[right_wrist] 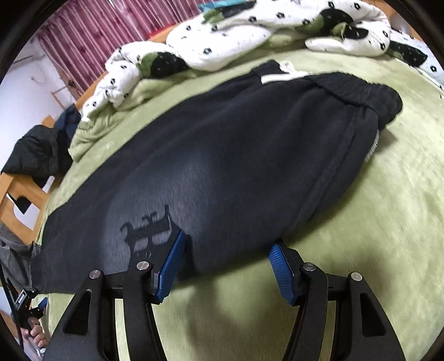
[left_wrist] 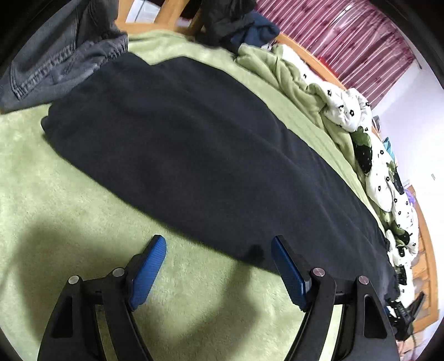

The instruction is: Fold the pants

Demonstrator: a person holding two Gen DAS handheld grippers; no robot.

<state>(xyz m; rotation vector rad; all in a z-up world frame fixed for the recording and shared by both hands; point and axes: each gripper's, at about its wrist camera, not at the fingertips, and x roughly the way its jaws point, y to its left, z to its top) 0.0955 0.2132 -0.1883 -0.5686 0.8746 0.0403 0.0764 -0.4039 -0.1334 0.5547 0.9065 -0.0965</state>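
Left gripper (left_wrist: 217,244): blue ribbed pads on black arms, jaws standing apart over the near edge of the pants; one pad over the green blanket, the other over dark cloth. Nothing pinched between them.
Right gripper (right_wrist: 226,244): same blue pads, jaws apart astride the near edge of the pants; a bulge of dark cloth sits between the pads, but whether they press on it I cannot tell.
Pants (right_wrist: 236,155): dark navy fleece sweatpants, laid flat in a long band across the bed, elastic waistband and white drawstring (right_wrist: 280,73) at the far right in the right wrist view; the leg end lies at the far left in the left wrist view (left_wrist: 177,133).
Surface: fuzzy pale-green blanket (left_wrist: 55,194) covering the bed, its far edge bunched up.
Around, far side: rumpled white quilt with black flower print and green patches (right_wrist: 222,39), lying along the far edge just beyond the pants.
Around, leg end: grey denim garment (left_wrist: 55,61) touching the leg end; a black padded jacket (left_wrist: 227,22) heaped on the wooden bed frame (left_wrist: 163,14).
Background: maroon striped curtain (left_wrist: 347,36).
Person: fingers (right_wrist: 36,336) at the lower left of the right wrist view, holding a black handle.
Hard to make out: both views are blurred; the pants' far edge partly merges with the blanket; a dark printed mark (right_wrist: 149,227) on the cloth is unreadable.
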